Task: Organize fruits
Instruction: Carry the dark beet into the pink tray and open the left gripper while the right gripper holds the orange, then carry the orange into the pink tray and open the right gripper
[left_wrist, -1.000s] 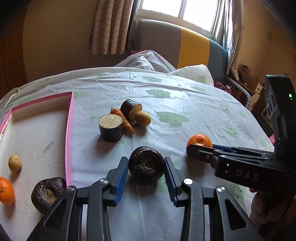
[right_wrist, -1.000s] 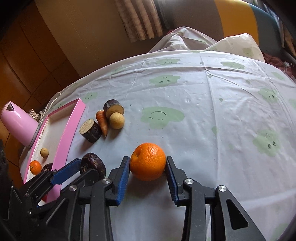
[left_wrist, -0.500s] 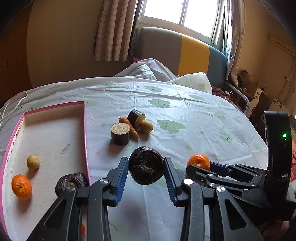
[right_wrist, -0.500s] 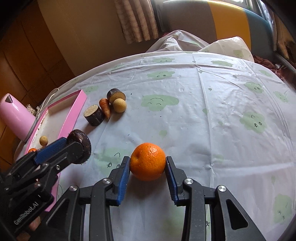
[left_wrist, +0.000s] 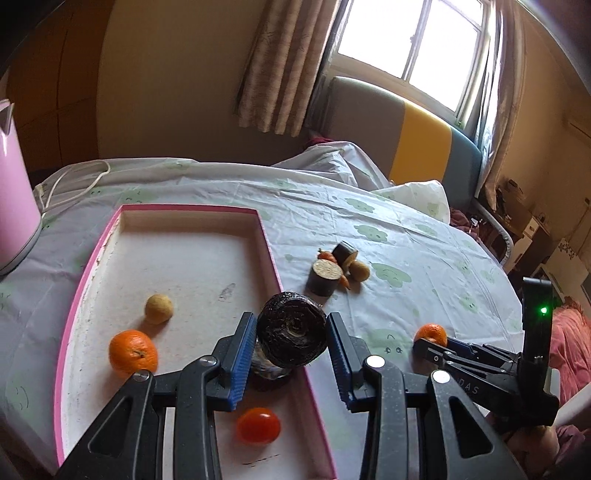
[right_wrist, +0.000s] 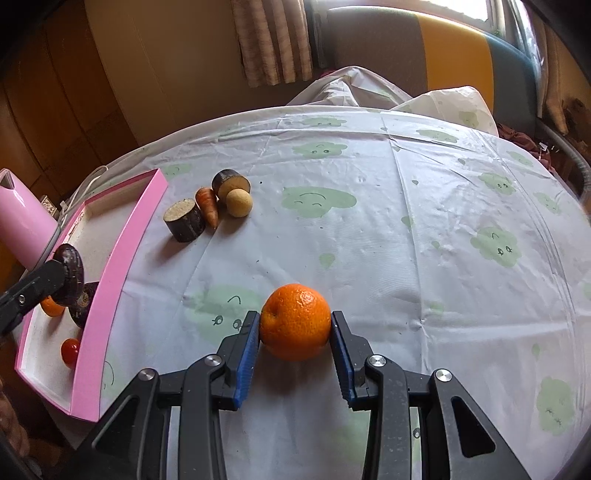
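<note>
Where right claw (left_wrist: 430, 345) shows, housing reads "DAS".

Daylight enters through the overexposed rear glass window (left_wrist: 410, 48); walls dim, soft shadows, sharp focus, strong fisheye bending with dark corners.

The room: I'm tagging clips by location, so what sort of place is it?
Probably a lived-in home room: a curtained window, a padded couch or headboard, and a round table under a plastic cloth.
</note>
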